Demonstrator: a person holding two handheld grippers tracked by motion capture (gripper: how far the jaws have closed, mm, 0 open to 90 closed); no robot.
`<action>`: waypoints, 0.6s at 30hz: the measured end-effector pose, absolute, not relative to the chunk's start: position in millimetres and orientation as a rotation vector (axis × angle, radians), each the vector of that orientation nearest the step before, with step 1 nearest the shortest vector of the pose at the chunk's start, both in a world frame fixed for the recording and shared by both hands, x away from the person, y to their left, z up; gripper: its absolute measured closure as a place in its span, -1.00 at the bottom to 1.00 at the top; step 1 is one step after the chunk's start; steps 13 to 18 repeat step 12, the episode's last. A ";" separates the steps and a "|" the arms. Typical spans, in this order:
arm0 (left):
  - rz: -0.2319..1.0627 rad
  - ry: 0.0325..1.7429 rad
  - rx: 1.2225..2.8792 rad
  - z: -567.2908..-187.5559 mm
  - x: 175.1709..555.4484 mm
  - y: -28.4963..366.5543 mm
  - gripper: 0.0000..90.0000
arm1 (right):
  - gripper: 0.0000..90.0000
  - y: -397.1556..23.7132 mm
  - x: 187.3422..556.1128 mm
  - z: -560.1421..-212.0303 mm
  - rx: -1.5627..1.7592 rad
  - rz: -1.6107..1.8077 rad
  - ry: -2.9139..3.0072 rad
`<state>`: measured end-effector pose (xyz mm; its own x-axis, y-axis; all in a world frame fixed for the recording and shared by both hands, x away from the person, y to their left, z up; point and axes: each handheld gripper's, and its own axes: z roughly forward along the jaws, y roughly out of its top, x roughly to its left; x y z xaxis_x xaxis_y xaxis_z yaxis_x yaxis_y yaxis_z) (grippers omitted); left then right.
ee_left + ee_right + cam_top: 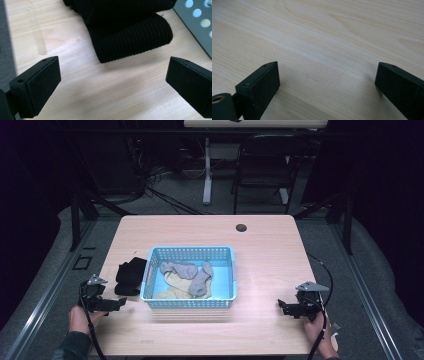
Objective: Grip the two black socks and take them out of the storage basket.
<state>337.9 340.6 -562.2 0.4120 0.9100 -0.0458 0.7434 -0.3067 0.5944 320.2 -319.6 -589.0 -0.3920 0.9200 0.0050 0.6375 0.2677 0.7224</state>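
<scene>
A light-blue plastic basket (190, 252) stands mid-table with grey socks (192, 272) and beige socks (172, 287) inside. Black socks (130, 275) lie folded on the wood just left of it. My left gripper (120, 304) rests low at the front left, open, its jaws wide with bare table between them. In the left gripper view the ribbed black socks (130, 32) lie just beyond the fingertips (42, 87), and the basket's wall (197, 22) is at the upper right. My right gripper (282, 307) is at the front right, open over bare wood (327, 50).
The wooden table (260, 265) has a dark cable hole (241, 227) near its far edge. A cable (322, 270) trails from the right gripper. Beyond the table stand a black chair (265, 165) and a desk leg (206, 170) on grey floor.
</scene>
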 end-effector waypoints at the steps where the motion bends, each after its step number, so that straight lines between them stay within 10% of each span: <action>1: 0.407 1.399 2.134 -562.2 337.9 340.6 -1.00 | -0.89 -319.6 320.2 -589.0 1.409 0.912 2.126; 18: 0.404 1.387 2.142 -570.8 336.0 340.7 -1.00 | -0.89 -319.6 320.2 -589.1 1.409 0.912 2.125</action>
